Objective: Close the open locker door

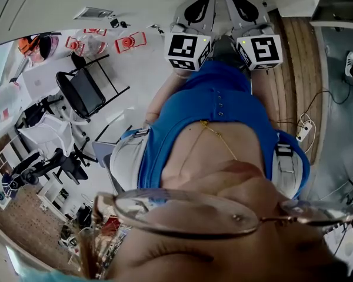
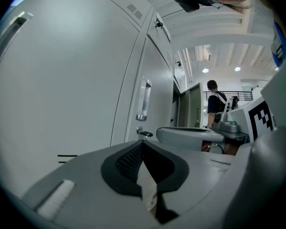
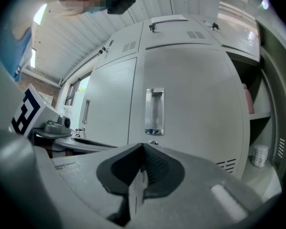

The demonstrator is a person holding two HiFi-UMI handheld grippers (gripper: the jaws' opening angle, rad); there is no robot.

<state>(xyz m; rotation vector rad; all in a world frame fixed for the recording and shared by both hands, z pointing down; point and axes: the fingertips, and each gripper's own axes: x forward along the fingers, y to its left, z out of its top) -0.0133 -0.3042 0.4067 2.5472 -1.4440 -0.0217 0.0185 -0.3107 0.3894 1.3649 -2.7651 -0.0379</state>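
Grey locker doors (image 3: 193,80) face the left gripper (image 2: 143,143) and right gripper (image 3: 143,147), both closed, empty; open shelves (image 3: 260,114) beside.

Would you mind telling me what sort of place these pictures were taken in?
Probably an office or lab workspace: a bank of grey metal lockers, an open compartment with shelves beside them, and a black folding chair nearby.

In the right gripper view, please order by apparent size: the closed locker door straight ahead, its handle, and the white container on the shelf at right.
1. closed locker door, by far the largest.
2. handle.
3. white container, smallest; it sits at the warped edge, so that gap is unsure.
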